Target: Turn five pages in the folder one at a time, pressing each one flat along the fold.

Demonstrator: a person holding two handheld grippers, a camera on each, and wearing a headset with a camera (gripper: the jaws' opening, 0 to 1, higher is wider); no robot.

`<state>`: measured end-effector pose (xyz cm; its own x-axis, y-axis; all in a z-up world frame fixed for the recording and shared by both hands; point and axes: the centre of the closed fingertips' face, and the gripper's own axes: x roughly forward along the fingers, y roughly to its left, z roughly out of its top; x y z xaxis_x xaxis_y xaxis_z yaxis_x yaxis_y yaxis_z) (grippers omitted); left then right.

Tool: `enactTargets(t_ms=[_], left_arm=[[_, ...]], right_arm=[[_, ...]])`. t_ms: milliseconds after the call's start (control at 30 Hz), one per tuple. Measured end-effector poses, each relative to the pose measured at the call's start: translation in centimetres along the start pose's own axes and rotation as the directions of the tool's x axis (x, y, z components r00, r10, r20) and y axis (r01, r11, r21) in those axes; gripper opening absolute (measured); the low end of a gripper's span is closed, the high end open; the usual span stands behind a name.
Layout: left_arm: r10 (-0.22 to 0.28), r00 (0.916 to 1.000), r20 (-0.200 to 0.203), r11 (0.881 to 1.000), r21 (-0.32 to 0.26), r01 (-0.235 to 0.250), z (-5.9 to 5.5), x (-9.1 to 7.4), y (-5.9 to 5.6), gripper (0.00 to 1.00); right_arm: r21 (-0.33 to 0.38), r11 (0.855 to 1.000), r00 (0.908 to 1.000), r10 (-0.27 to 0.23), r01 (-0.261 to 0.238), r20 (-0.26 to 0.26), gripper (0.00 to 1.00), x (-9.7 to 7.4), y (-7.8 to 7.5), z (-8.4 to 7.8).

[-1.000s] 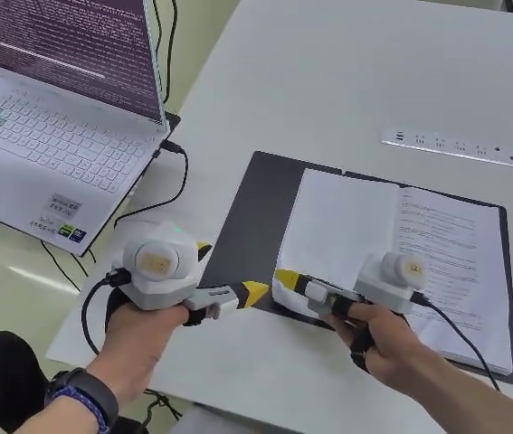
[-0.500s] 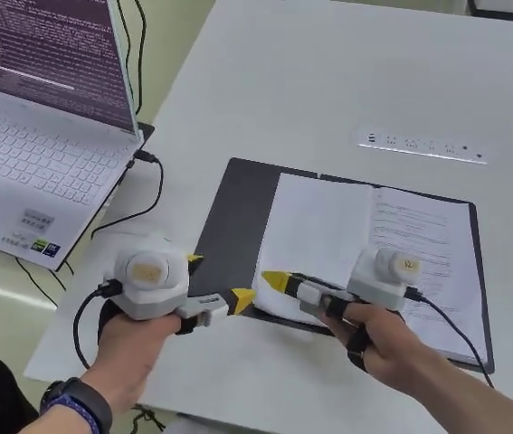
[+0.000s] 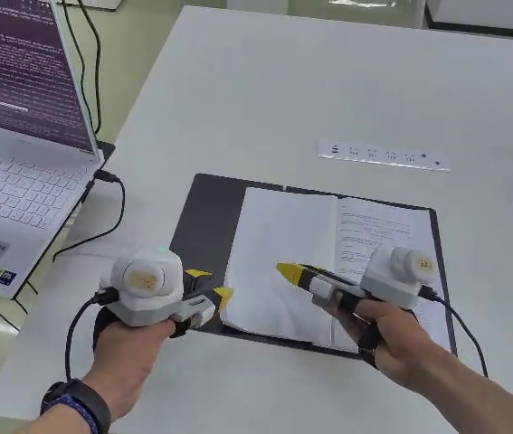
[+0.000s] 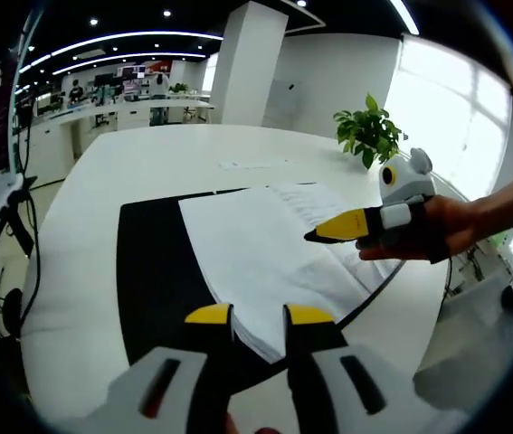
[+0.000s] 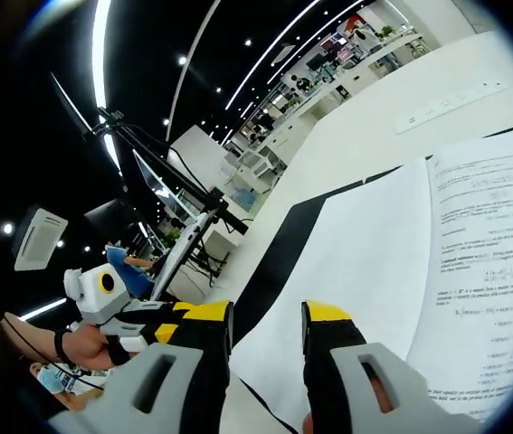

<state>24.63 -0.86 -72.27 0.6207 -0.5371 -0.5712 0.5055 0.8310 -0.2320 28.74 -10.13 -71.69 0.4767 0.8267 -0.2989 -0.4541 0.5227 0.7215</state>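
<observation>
A black folder [image 3: 204, 226] lies open on the white table. Its left page [image 3: 274, 244] shows a blank back and its right page [image 3: 378, 231] carries printed text. My left gripper [image 3: 211, 284] is open at the folder's front left edge, jaws just short of the page stack [image 4: 265, 262]. My right gripper [image 3: 289, 271] hovers open above the lower part of the blank page [image 5: 365, 262], tips pointing left, nothing between the jaws. In the left gripper view the right gripper [image 4: 328, 228] hangs over the paper. The left gripper [image 5: 161, 316] also appears in the right gripper view.
An open laptop [image 3: 12, 136] sits at the left, with black cables [image 3: 102, 212] running along the table's left edge. A white power strip [image 3: 383, 155] lies behind the folder. A potted plant [image 4: 369, 136] stands at the far side.
The head camera has shifted. My right gripper has moved from the blank page's front left corner toward the page's middle. The left gripper stays by the folder's front left edge.
</observation>
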Motion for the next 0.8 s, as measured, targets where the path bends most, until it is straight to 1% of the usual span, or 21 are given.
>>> enactTargets(t_ms=[100,133,167,200,233,267,333,467,567,633,700,800], left_arm=[[-0.009,0.9999,-0.006,1.000,0.006,0.009,-0.2,0.7,-0.2,0.11],[-0.019,0.9997,-0.016,1.000,0.006,0.019,-0.5,1.1,-0.4,0.10],[-0.019,0.9994,-0.029,1.000,0.019,0.020,-0.7,1.3,-0.4,0.08],[-0.017,0.9981,-0.060,0.998,0.059,0.021,-1.2,1.6,-0.3,0.07],[-0.017,0.9973,-0.071,0.997,0.073,0.022,-1.5,1.8,-0.3,0.06],[-0.022,0.9972,-0.072,0.997,0.067,0.026,-1.6,1.9,-0.5,0.06],[-0.028,0.9961,-0.083,0.997,0.066,0.034,-2.0,2.2,-0.4,0.04],[-0.023,0.9935,-0.111,0.998,0.059,0.030,-3.3,2.8,-0.1,0.01],[-0.009,0.9901,-0.140,0.998,0.065,0.018,-4.3,3.0,0.0,0.00],[-0.013,0.9886,-0.150,0.998,0.057,0.022,-4.8,3.0,0.0,0.00],[-0.004,0.9847,-0.174,0.998,0.060,0.015,-5.6,3.1,0.0,0.00],[-0.008,0.9829,-0.184,0.999,0.041,0.016,-6.5,3.1,-0.2,0.00]], right_arm=[[-0.004,1.000,0.9999,-0.013,0.013,0.007,0.28,-0.6,-0.7,0.5],[-0.003,1.000,0.9998,-0.015,0.016,0.008,0.28,-0.7,-0.8,0.6],[-0.003,1.000,0.9998,-0.018,0.018,0.008,0.28,-0.8,-0.9,0.6],[-0.003,1.000,0.9997,-0.021,0.021,0.009,0.28,-1.0,-1.0,0.7],[-0.004,1.000,0.9997,-0.022,0.022,0.009,0.28,-1.1,-1.1,0.7],[-0.005,1.000,0.9997,-0.021,0.021,0.010,0.28,-1.1,-1.1,0.8],[-0.011,1.000,0.9998,-0.019,0.019,0.008,0.28,-1.3,-1.2,0.8],[-0.016,1.000,0.9997,-0.026,0.026,0.000,0.28,-1.7,-1.6,0.7],[-0.013,0.999,0.9994,-0.035,0.035,-0.002,0.27,-2.0,-2.0,0.7],[-0.011,0.999,0.9993,-0.036,0.036,-0.003,0.27,-2.1,-2.2,0.6],[-0.012,0.999,0.9993,-0.037,0.037,-0.003,0.27,-2.2,-2.3,0.7],[-0.014,0.999,0.9992,-0.040,0.040,-0.006,0.26,-2.3,-2.5,0.7]])
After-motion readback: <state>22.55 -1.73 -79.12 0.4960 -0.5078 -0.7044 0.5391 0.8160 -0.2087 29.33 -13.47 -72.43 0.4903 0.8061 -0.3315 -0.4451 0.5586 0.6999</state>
